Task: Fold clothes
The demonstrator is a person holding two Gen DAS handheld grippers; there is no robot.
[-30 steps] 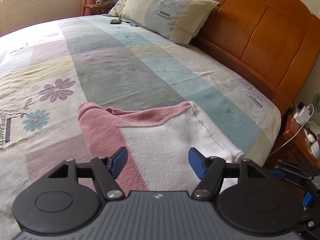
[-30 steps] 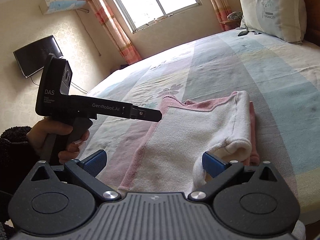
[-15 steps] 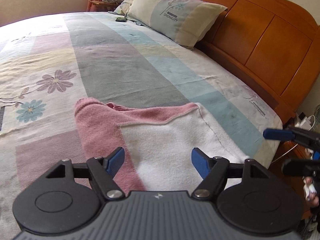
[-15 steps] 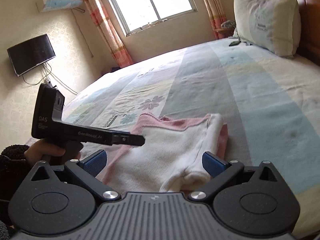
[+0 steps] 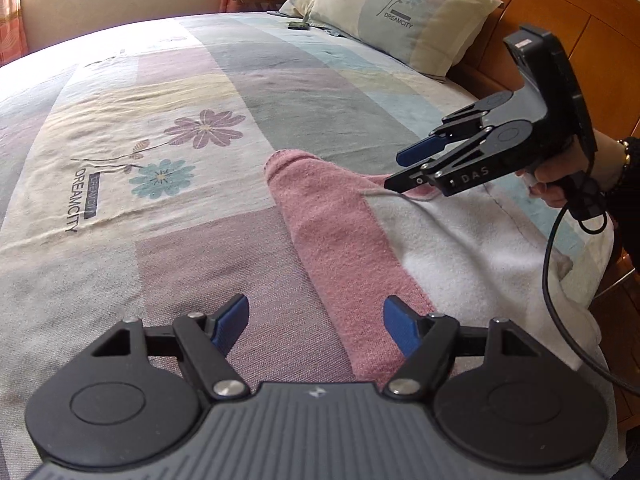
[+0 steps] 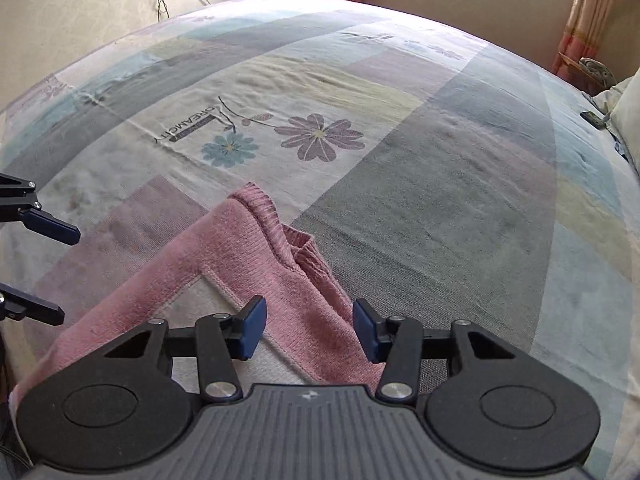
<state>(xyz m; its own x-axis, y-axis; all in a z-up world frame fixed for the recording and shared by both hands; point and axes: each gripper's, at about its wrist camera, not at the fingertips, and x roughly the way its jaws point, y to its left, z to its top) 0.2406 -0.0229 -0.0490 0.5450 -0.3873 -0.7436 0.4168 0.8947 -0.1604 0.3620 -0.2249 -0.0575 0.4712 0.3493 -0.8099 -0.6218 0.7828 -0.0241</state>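
Both pairs of fingers are spread with nothing between them. In its own view the left gripper [image 5: 314, 326] hovers low over the bedspread [image 5: 160, 240], its right fingertip [image 5: 400, 326] at the near edge of the pink band of the sweater [image 5: 340, 232], its left one over bare cover. The sweater, pink and white, lies flat near the right edge of the bed, white body to the right, pink strip running away toward the far end. The right gripper [image 5: 412, 162], held by a hand [image 5: 560, 188] at the right, hangs above the sweater's far pink part with its blue-padded fingers apart; whether they touch the cloth cannot be told. A black cable [image 5: 560, 292] drops from its handle. From the right wrist, that gripper [image 6: 306, 328] straddles the pink cloth just short of the ribbed collar [image 6: 288, 248], and the left gripper's open tips [image 6: 52, 232] show at the left edge. A pillow [image 5: 400, 20] rests against the wooden headboard [image 5: 560, 12] far right; a small dark object [image 5: 298, 25] lies just left of it.
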